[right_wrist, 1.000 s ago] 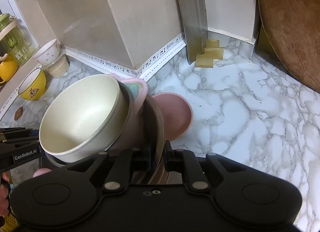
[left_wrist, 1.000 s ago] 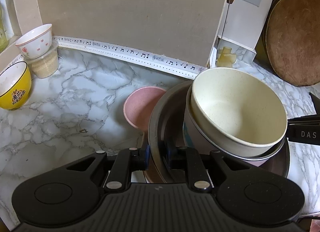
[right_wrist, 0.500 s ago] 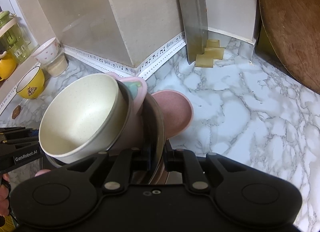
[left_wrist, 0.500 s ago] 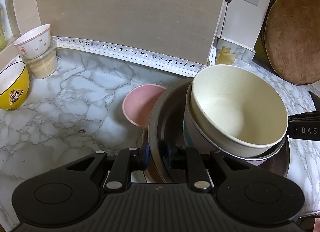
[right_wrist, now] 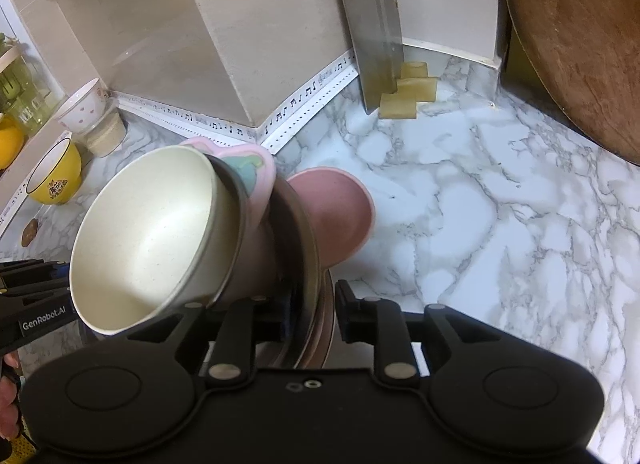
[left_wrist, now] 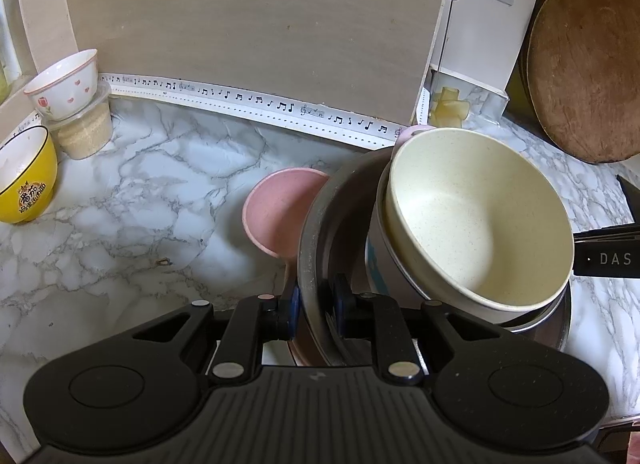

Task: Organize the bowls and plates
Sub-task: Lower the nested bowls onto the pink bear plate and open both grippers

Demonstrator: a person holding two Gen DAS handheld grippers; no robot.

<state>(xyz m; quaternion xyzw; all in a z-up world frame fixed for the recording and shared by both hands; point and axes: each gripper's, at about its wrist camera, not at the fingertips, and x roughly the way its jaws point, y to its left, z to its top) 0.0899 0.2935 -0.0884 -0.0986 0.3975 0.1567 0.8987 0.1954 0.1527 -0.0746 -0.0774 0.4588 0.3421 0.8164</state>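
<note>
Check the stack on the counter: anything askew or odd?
Yes. The cream bowl sits tilted in the stack on the metal plate, not nested flat. Left gripper clamps the plate rim; right gripper has just been opening, one pad clear of it.

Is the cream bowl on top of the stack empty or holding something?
Empty. Both wrist views look straight into the cream bowl, showing only its bare speckled inside; it sits tilted, nested in the stack.

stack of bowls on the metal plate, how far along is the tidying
Done: a cream bowl sits nested in the stack on the metal plate. In hand: the left gripper clamps the plate's rim, while the right gripper has just been opening, its right finger clear of it. Left: the pink bowl, yellow bowl and white flowered bowl are still loose.
</note>
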